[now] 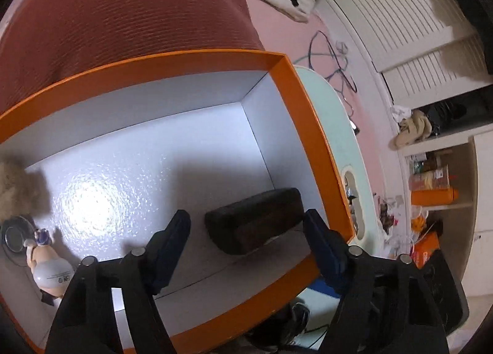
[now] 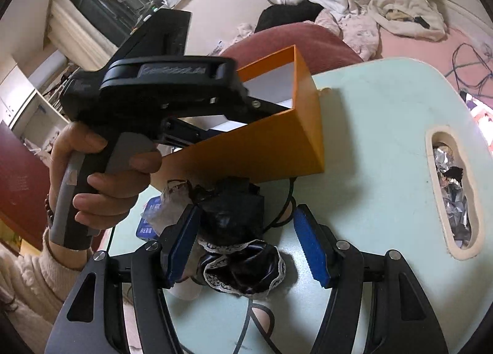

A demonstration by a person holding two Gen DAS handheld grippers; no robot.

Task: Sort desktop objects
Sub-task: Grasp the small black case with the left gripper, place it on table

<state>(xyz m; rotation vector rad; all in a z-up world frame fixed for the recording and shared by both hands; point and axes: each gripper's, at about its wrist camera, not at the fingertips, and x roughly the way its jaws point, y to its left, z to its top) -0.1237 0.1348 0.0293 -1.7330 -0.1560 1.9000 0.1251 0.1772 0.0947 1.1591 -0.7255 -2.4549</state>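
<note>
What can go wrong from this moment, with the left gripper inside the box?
1. The open left gripper is around the dark case near the orange box wall; one finger may catch the wall.
2. The right gripper, open above the black lace cloth, may snag the black cable beside it.

You had one orange box (image 1: 311, 125) on the worktop (image 2: 369, 125). Inside it: one dark case (image 1: 255, 224), one figurine (image 1: 49, 267), one round dark disc (image 1: 15, 235), one furry item (image 1: 15, 181) at the edge. Outside it: one black lace-trimmed cloth (image 2: 246, 267), one blue packet (image 2: 148, 221).
</note>
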